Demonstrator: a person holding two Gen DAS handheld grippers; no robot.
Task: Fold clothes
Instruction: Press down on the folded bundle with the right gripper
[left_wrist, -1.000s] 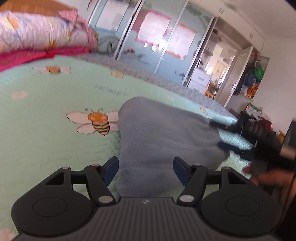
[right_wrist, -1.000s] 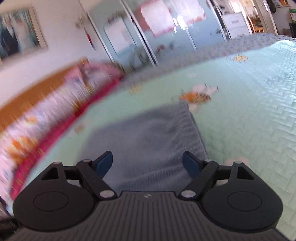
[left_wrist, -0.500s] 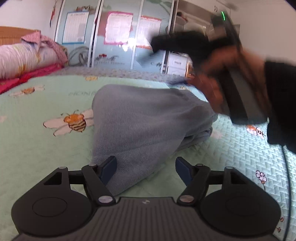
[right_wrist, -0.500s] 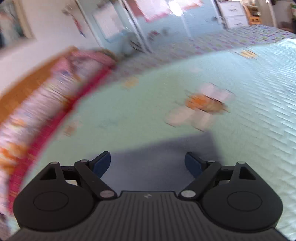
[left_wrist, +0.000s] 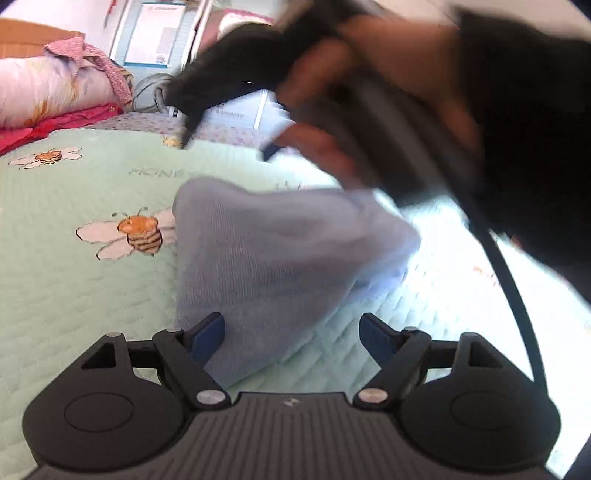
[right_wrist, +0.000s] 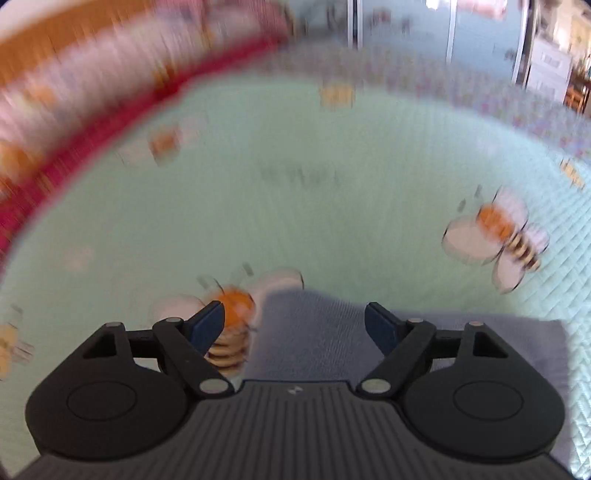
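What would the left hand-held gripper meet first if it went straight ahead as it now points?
Most likely the grey-blue garment lying on the green bedspread. The left hand-held gripper, its jaws opening, already has cloth between its fingers, though depth is unclear.

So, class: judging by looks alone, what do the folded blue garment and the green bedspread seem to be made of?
Blue garment: looks like a soft knit, perhaps cotton or wool; fine vertical ribbing shows, matte, draping limply.
Green bedspread: looks like quilted woven fabric, probably cotton or a blend; stitched wavy lines puff the surface, printed bees, dull finish. The exact fibres cannot be told from here.
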